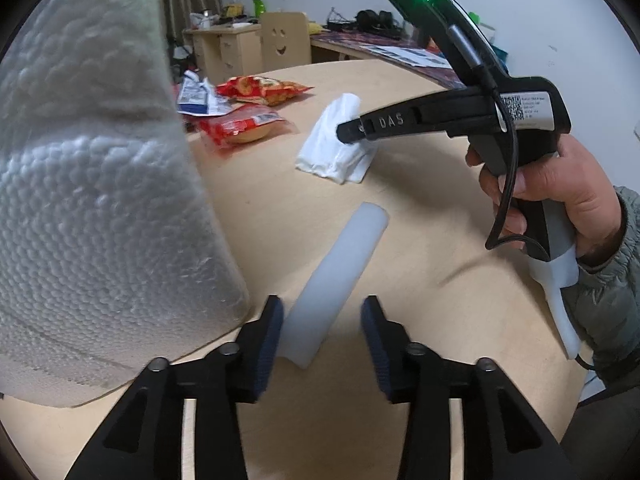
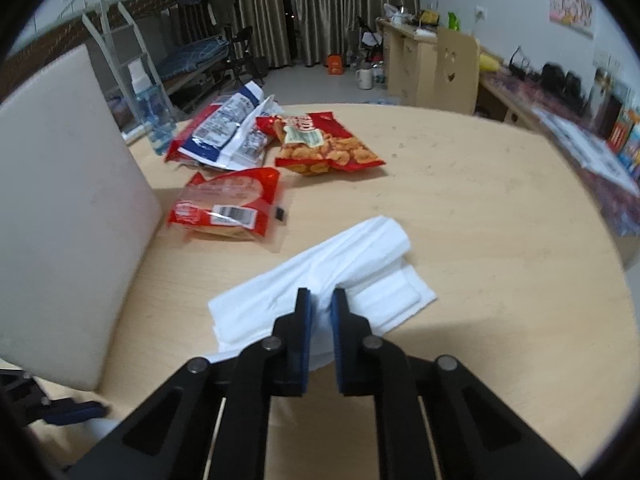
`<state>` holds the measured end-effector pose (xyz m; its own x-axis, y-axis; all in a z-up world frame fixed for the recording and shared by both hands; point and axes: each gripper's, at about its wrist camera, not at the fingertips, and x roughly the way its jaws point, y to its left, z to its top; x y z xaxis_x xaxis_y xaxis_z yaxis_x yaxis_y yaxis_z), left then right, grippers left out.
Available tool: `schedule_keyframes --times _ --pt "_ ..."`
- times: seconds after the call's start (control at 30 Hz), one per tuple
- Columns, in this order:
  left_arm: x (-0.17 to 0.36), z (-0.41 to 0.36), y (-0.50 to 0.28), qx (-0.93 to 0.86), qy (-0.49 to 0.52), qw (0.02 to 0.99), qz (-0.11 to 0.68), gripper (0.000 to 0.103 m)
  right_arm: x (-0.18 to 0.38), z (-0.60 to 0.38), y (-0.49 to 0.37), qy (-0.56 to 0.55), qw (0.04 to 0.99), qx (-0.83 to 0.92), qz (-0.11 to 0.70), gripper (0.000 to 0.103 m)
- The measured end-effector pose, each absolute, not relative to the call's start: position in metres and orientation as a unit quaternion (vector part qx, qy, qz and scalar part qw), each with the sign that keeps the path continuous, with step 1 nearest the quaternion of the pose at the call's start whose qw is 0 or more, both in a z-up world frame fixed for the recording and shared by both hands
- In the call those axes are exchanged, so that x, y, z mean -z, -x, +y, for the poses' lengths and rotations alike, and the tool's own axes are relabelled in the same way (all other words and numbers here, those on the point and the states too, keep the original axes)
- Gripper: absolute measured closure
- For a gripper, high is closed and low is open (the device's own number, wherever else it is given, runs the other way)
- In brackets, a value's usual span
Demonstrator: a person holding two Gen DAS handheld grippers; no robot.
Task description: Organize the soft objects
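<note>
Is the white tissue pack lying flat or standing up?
Lying flat. The white tissue pack rests on the wooden table, with the right gripper pinching its near edge.

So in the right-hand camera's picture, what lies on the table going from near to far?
Right gripper pinching the white folded tissue → red bread packet → orange snack bag → clear water bottle at the table's far left edge.

"DAS" in pale letters on right claw (image 1: 352,133) arm; snack bag print unreadable.
</note>
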<state>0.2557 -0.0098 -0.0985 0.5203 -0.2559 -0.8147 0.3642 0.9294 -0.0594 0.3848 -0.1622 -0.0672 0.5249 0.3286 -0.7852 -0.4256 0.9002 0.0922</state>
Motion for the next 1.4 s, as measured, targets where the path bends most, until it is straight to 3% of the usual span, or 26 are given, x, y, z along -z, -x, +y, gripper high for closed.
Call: schedule_keyframes --times 0.17,0.27,0.33,0.7,0.93,1.4 --pt "0.100 -0.016 -0.254 0.186 -0.069 0.869 0.453 0.052 0.054 -0.174 -0.376 0.022 0.878 -0.236 0.417 0.093" --pt "0.100 -0.015 -0.255 0.177 -0.072 0.871 0.452 0.067 0.050 -0.180 -0.372 0.002 0.878 -0.244 0.412 0.093" --pt "0.101 -0.011 -0.254 0.165 -0.077 0.873 0.453 0.082 0.049 -0.183 -0.371 -0.010 0.878 -0.246 0.410 0.093" --pt "0.101 -0.009 -0.256 0.178 -0.096 0.868 0.454 0.082 0.023 -0.201 -0.345 -0.056 0.891 -0.266 0.363 0.093" --pt "0.098 -0.015 -0.251 0.171 -0.105 0.873 0.444 0.097 0.008 -0.213 -0.304 -0.070 0.895 -0.285 0.337 0.093" --pt "0.063 -0.029 -0.215 0.175 -0.107 0.906 0.370 0.097 -0.010 -0.244 -0.254 -0.088 0.912 -0.262 0.302 0.093"
